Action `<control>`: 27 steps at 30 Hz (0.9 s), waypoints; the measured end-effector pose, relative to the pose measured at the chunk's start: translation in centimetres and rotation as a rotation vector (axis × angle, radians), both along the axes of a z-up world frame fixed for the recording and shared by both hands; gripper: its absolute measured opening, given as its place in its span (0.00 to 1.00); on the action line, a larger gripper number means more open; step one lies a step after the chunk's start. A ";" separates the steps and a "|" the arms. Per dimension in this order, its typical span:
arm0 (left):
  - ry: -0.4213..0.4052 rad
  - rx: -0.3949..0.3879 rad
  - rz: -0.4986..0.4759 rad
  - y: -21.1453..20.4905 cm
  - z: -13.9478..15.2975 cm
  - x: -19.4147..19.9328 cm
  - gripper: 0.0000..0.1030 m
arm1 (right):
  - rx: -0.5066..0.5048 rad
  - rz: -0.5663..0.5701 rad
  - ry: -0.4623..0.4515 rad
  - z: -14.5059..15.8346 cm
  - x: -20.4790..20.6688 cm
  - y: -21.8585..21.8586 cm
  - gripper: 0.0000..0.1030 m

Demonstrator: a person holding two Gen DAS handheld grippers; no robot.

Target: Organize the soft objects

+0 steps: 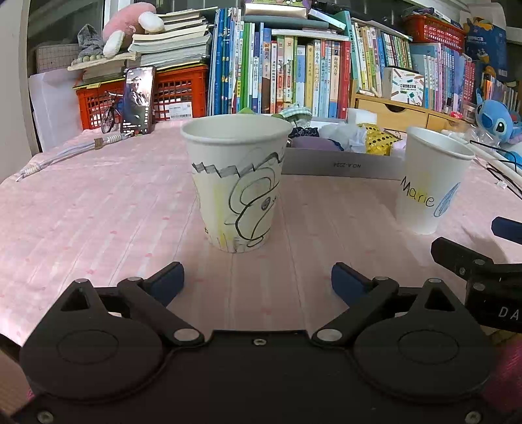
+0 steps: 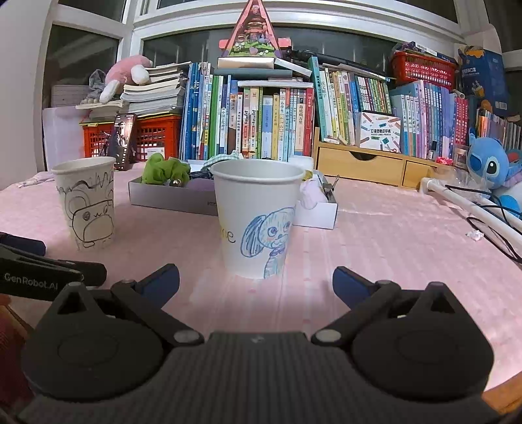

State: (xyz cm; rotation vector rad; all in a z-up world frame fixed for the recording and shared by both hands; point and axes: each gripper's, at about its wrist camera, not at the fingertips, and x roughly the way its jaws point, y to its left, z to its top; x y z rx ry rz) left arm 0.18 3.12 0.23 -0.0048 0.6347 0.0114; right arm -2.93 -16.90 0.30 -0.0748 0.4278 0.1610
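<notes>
Two paper cups stand upright on the pink tablecloth. A cup with a black line drawing [image 1: 236, 182] stands just ahead of my left gripper [image 1: 257, 280], which is open and empty. It also shows in the right wrist view [image 2: 86, 202]. A cup marked "Marie" with a blue dog drawing [image 2: 256, 215] stands just ahead of my right gripper [image 2: 256, 282], open and empty; it also shows in the left wrist view [image 1: 430, 179]. Behind the cups a shallow white box [image 2: 169, 195] holds soft items: a green scrunchie [image 2: 164, 169], purple and white fabric pieces, a gold sequin piece [image 1: 378, 142].
Books fill the back of the table [image 2: 261, 124]. A phone [image 1: 138, 99] leans on a red crate [image 1: 176, 94]. A blue plush [image 2: 489, 166] and cables [image 2: 489, 221] lie at the right. A white cable [image 1: 65, 153] lies at the left. A pink plush [image 1: 130, 22] lies on stacked books.
</notes>
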 end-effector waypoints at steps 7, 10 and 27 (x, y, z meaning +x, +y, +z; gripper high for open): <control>0.006 -0.005 0.001 0.1 0.0 0.1 0.95 | 0.013 -0.002 0.010 -0.1 0.0 -0.1 1.00; 0.009 -0.003 0.000 0.1 0.0 0.2 0.96 | 0.017 -0.003 0.015 -0.1 0.1 -0.1 1.00; 0.019 0.015 0.006 0.0 -0.6 0.4 1.00 | 0.041 -0.024 0.082 -1.8 0.6 -0.7 1.00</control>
